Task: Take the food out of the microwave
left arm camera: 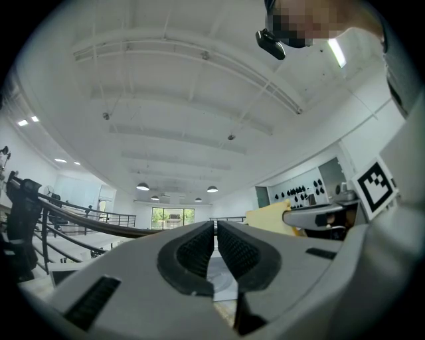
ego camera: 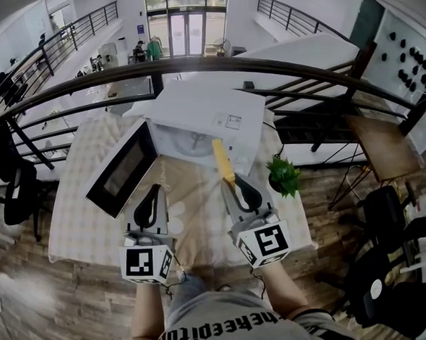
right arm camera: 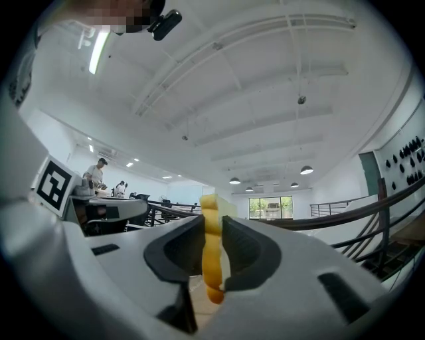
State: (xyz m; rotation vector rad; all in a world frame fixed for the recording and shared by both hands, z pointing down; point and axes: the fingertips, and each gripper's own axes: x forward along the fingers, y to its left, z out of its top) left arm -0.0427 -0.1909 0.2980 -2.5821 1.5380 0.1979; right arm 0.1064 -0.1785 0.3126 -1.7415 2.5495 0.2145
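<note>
The white microwave [ego camera: 196, 110] stands at the back of the table with its door [ego camera: 125, 169] swung open to the left. In front of its cavity my right gripper [ego camera: 233, 184] is shut on a long yellow piece of food [ego camera: 222, 160], which sticks out past the jaws toward the microwave. The right gripper view shows the food [right arm camera: 211, 259] pinched upright between the pads of that right gripper [right arm camera: 212, 222]. My left gripper [ego camera: 156, 189] hovers beside it by the door, and in its own view this left gripper [left arm camera: 216, 226] has its jaws together with nothing between them. The food [left arm camera: 269, 219] shows at its right.
A checked cloth [ego camera: 81, 228] covers the table. A small green plant [ego camera: 284, 175] stands at the table's right edge, near my right gripper. The round turntable [ego camera: 191, 142] shows inside the cavity. A dark railing [ego camera: 194, 64] curves behind the microwave, with wooden floor around.
</note>
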